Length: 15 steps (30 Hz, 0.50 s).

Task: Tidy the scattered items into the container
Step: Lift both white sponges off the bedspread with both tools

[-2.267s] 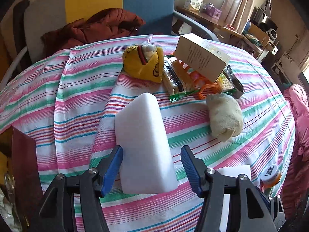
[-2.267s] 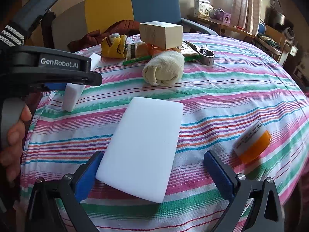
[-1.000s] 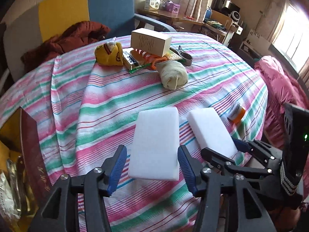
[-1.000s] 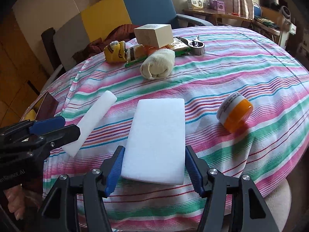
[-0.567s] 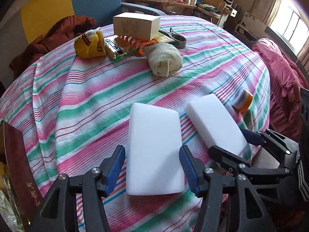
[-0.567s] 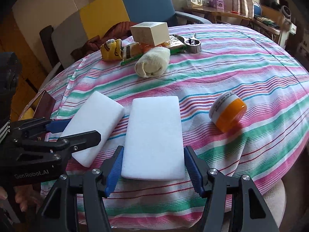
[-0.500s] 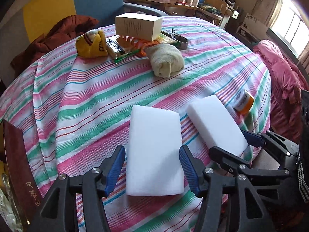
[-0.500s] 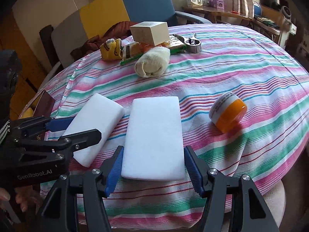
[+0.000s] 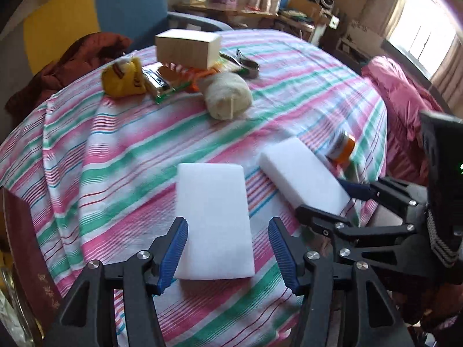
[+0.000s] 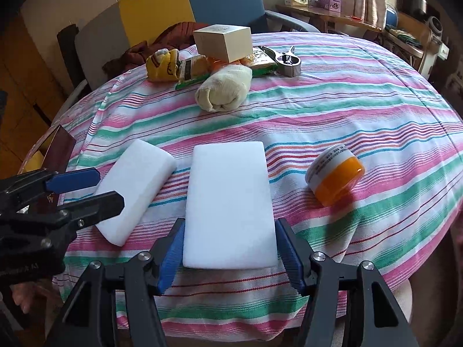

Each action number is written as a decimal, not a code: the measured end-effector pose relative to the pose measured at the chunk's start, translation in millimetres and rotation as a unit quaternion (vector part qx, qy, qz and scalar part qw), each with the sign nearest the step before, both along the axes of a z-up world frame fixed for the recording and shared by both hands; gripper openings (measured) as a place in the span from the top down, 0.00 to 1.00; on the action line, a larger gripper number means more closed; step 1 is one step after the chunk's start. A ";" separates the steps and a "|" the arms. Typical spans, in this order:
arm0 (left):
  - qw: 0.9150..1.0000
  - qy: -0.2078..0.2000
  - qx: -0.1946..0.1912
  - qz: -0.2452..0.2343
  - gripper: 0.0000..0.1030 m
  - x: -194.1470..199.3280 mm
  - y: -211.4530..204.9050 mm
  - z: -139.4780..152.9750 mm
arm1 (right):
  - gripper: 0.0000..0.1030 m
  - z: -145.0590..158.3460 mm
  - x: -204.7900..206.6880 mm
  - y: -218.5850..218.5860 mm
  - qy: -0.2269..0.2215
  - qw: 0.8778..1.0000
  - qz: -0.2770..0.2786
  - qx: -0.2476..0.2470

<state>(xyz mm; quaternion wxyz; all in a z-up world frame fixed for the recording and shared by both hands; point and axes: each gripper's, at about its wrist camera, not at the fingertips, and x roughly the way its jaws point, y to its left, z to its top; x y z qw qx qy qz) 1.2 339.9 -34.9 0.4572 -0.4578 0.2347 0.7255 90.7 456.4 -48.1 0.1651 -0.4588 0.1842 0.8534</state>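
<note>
Left sponge (image 9: 214, 222) now just beside right sponge (image 9: 301, 179) on striped tablecloth (image 9: 115, 144).

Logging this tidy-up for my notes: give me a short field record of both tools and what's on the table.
left tool: straddles the left white foam block; grip unclear
right tool: clamped on the right white foam block
loose: orange-and-white jar, on its side on the striped tablecloth
far pile: rolled cream cloth, tan cardboard box
</note>
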 end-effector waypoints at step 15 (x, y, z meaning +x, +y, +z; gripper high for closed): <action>0.999 0.042 0.007 0.023 0.51 -0.6 -14.6 1.1 | 0.42 3.3 -1.4 -2.1 0.000 1.000 -0.011 -0.010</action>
